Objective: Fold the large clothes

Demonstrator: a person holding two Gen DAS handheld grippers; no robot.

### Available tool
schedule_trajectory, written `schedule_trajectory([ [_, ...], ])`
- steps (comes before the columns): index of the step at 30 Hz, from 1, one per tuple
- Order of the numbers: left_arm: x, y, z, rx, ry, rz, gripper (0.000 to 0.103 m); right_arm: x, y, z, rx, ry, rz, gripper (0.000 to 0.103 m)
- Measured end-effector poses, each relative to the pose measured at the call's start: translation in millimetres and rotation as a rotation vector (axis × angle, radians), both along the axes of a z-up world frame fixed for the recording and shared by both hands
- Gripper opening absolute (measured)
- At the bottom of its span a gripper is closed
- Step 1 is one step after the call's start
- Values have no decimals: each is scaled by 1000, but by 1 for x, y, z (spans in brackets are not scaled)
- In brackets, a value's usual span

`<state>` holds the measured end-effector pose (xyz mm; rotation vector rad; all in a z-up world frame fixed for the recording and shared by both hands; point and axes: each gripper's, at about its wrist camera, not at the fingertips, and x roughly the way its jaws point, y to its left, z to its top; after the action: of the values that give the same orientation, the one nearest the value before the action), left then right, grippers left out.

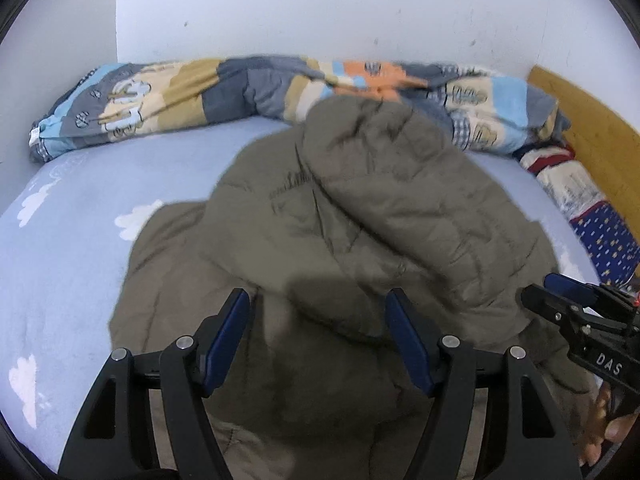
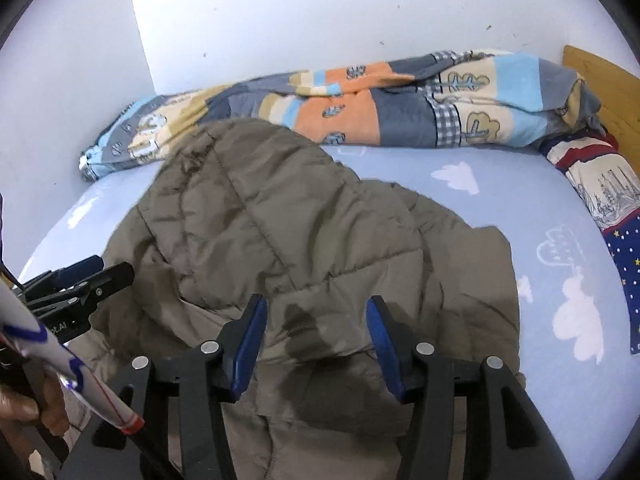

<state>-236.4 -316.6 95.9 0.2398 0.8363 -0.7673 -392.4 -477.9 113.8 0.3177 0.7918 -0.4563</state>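
A: Where is the jacket (image 1: 360, 208) now?

B: It lies on the bed (image 1: 80, 240), filling the centre and lower half of both views. It is a puffy olive quilted thing, with one thick part doubled over the rest and bulging up toward the rolled quilt (image 1: 200, 96) along the upper part of the frame.

A: And the tools?

B: The left tool (image 1: 318, 328) hovers over the near edge of the jacket with its blue pads spread wide, nothing between them. The right tool (image 2: 316, 332) does the same, fingers parted and empty. Each shows at the other's frame edge, so they are near one another.

A: What could go wrong from here?

B: I judge the padding to be the main trouble. It is springy, so a fold may puff back open once let go. The shell looks slick too; a pinch on only the top layer may slide off or lift one layer and leave the rest behind.

A: Anything else?

B: The top of the jacket sits just beside the quilt, perhaps touching it, so a push that way could snag it. And with the tools this close, they could knock together reaching for the same hem.
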Motion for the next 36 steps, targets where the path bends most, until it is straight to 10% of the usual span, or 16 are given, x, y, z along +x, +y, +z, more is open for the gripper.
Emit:
schedule_trajectory([
  [6, 5, -9, -20, 138, 34, 7, 75, 9, 0, -23, 6, 99, 19, 58],
  [19, -12, 2, 25, -22, -60, -26, 75, -1, 4, 4, -38, -22, 2, 61],
  [36, -16, -15, -8, 84, 21, -78, 75, 5, -10, -21, 23, 102, -23, 63],
])
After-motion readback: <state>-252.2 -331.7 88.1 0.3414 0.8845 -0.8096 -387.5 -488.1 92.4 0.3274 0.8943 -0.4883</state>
